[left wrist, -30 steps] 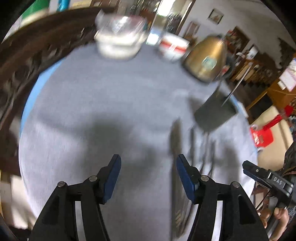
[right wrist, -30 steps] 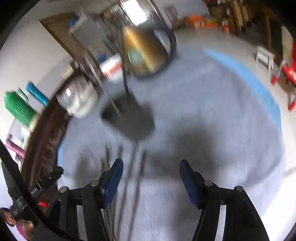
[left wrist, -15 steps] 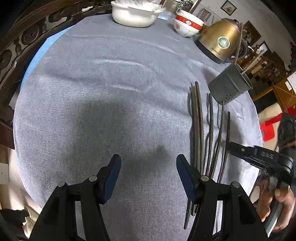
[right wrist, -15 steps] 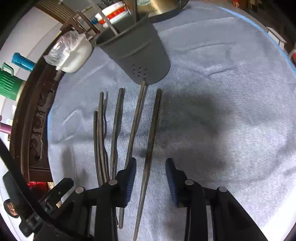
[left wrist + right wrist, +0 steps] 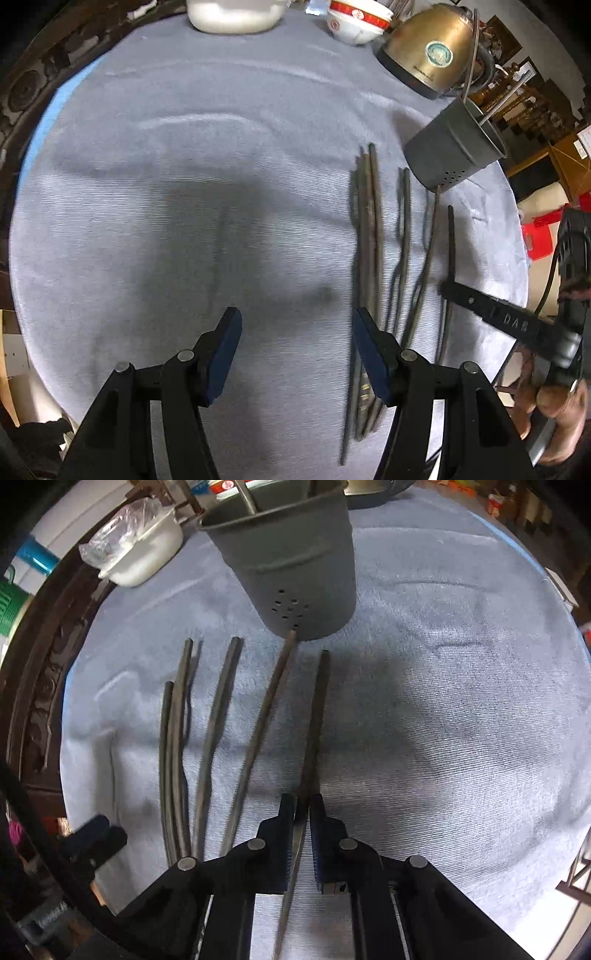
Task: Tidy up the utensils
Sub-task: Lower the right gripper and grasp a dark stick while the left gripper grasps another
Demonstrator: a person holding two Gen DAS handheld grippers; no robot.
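Observation:
Several dark chopsticks [image 5: 369, 240] lie side by side on the grey tablecloth [image 5: 184, 184], just short of a grey perforated utensil holder [image 5: 454, 151] with metal utensils in it. My left gripper [image 5: 297, 325] hovers open over bare cloth, and its right finger sits beside the leftmost chopsticks. In the right wrist view the holder [image 5: 295, 565] stands straight ahead. My right gripper [image 5: 303, 808] is closing, with its pads pressed on the rightmost chopstick [image 5: 314, 720], which still lies along the cloth. The other chopsticks [image 5: 218, 720] lie to its left.
A brass kettle [image 5: 428, 51], a red-and-white bowl [image 5: 354, 22] and a white container [image 5: 232, 14] stand along the far edge. A dark carved wooden rim [image 5: 40, 686] borders the round table. A hand [image 5: 554, 406] holds the right gripper at the table's right edge.
The right gripper came down over the rightmost chopstick and its jaws closed onto it. The left gripper sank a little toward the cloth and stayed open.

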